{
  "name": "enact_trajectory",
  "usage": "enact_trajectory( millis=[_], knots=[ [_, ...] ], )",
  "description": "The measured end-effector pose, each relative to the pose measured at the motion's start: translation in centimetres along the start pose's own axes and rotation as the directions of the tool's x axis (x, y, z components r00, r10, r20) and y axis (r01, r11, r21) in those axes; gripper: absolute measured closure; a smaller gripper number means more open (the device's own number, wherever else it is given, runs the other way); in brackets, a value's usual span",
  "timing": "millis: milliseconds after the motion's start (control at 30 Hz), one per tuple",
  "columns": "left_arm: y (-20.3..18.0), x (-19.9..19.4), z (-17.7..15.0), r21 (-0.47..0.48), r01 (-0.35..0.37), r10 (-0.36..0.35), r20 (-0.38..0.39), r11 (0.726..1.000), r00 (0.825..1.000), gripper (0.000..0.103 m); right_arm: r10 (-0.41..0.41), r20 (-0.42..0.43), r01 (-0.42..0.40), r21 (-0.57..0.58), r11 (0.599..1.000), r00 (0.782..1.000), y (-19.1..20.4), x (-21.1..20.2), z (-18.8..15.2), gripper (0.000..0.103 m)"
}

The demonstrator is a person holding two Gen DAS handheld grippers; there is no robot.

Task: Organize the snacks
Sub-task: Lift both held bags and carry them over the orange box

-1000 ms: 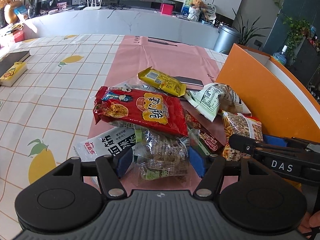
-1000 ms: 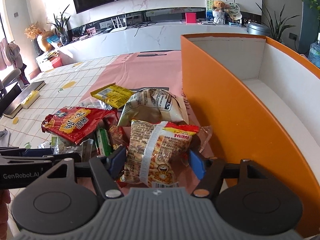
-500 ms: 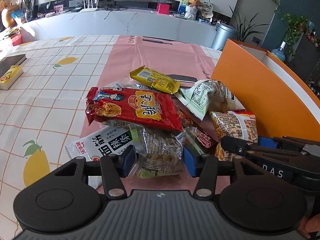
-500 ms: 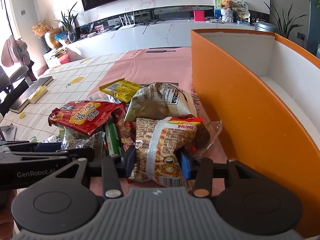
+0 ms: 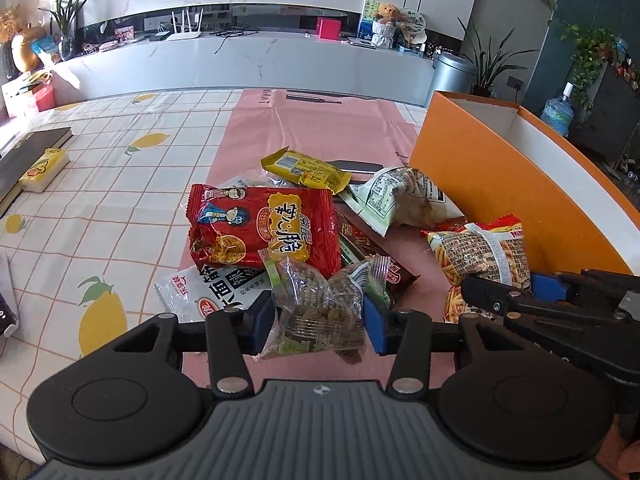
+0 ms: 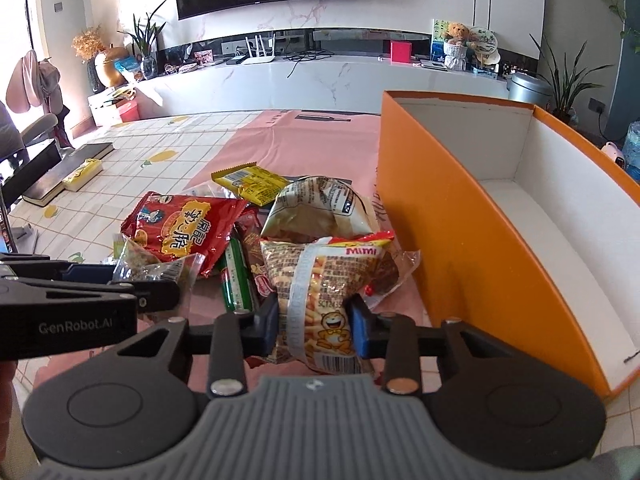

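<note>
A pile of snack packets lies on a pink mat (image 5: 320,132) beside an open orange box (image 6: 460,220). My left gripper (image 5: 318,322) is closing, and its blue pads press on a clear bag of brown snacks (image 5: 316,304) with green trim, held a little above the pile. My right gripper (image 6: 314,326) is also closing, and its pads squeeze the Mimi stick-snack bag (image 6: 320,280) just left of the box wall. Still on the mat are a red noodle packet (image 5: 264,228), a yellow packet (image 5: 304,166), a pale puffed bag (image 5: 400,196), a white packet (image 5: 216,286) and a green stick pack (image 6: 236,280).
The orange box's white inside (image 6: 540,208) holds nothing that I can see. A dark flat device (image 5: 356,167) lies under the yellow packet. At the far left a dark book (image 5: 28,148) and a small yellow box (image 5: 42,164) rest on the lemon-print tablecloth (image 5: 120,200).
Both grippers have closed from wide open onto their bags. Each bag now sits pinched and slightly raised, and both views have pulled back and up from the pile.
</note>
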State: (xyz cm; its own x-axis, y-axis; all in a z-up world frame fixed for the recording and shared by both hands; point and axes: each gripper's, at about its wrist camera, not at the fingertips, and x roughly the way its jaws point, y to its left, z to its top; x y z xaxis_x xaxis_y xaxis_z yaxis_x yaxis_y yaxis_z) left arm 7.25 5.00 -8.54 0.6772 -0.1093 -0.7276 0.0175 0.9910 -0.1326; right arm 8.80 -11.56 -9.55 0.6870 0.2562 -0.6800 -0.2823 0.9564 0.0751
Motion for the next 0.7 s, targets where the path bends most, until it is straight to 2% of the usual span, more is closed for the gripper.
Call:
enact_trajectory(
  millis=[467, 700],
  knots=[
    [-3.2, -6.4, 1.4, 0.031, 0.028, -0.031, 0.119, 0.999, 0.992, 0.05, -0.007, 0.156, 0.013, -0.038, 0.999, 0.988, -1.3, -8.9, 0.8, 0.072],
    [-5.7, -9.0, 4.1, 0.07, 0.103, -0.112, 0.155, 0.992, 0.982, 0.05, -0.027, 0.213, 0.047, -0.091, 0.995, 0.977, -3.9, -13.1, 3.3, 0.072]
  ],
)
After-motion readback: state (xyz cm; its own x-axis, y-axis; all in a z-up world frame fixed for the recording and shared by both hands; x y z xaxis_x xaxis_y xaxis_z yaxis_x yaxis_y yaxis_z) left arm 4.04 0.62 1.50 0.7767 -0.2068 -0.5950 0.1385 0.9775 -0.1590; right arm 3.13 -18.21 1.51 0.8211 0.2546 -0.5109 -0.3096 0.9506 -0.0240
